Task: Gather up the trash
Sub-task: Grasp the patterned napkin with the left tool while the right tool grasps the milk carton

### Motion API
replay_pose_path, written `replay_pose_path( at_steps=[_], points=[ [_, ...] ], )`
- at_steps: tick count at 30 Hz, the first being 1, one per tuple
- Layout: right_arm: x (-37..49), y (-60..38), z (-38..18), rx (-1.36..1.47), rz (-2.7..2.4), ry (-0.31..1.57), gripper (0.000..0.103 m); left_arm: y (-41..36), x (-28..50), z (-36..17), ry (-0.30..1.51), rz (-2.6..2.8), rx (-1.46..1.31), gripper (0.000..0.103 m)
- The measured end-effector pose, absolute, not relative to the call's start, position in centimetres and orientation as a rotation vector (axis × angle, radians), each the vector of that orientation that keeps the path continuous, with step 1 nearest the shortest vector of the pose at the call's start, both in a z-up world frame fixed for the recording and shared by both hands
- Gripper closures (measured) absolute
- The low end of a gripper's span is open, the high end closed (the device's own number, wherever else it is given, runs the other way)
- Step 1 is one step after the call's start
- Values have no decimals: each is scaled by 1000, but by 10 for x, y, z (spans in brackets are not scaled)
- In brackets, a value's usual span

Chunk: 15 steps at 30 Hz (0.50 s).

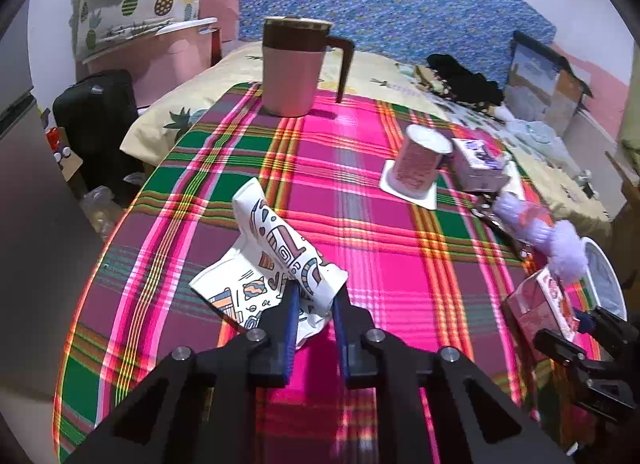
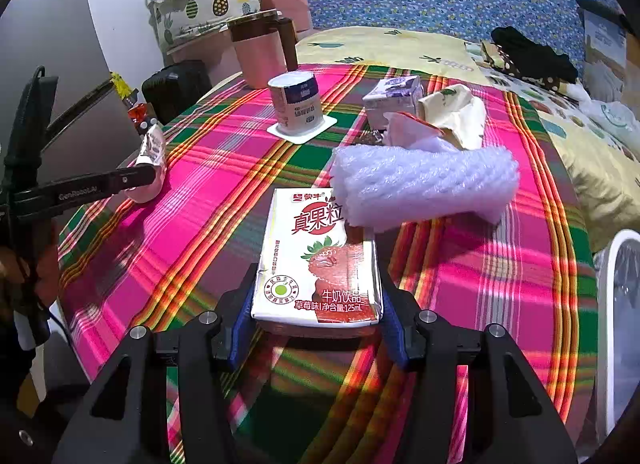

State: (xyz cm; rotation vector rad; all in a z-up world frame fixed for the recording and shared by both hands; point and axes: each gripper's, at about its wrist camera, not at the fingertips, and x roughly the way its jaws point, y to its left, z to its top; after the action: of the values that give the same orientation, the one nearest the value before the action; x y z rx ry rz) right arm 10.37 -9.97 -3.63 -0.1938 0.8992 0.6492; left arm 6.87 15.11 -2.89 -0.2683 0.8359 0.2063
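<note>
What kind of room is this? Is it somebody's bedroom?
Probably a bedroom. A bed with a pineapple-print sheet sits right behind the plaid-covered table, bedding is piled on a pink tub, and a suitcase stands nearby.

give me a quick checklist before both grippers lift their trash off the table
1. Left gripper shut on the patterned wrapper: ok.
2. Right gripper around the strawberry milk carton: ok, though firm contact cannot tell.
3. Bubble wrap free of the carton: not ok, it overlaps the carton's far corner.
4. Upturned yogurt cup away from both grasps: ok.
5. White bin within reach at the table's right edge: cannot tell.
</note>
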Motion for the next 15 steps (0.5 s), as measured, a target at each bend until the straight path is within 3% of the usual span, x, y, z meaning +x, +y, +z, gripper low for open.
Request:
replay_pose_path(
  at_steps=[15],
  points=[
    [78,-115,-8,-150,636,815,49,79,42,3,780,4,-181,91]
  ],
)
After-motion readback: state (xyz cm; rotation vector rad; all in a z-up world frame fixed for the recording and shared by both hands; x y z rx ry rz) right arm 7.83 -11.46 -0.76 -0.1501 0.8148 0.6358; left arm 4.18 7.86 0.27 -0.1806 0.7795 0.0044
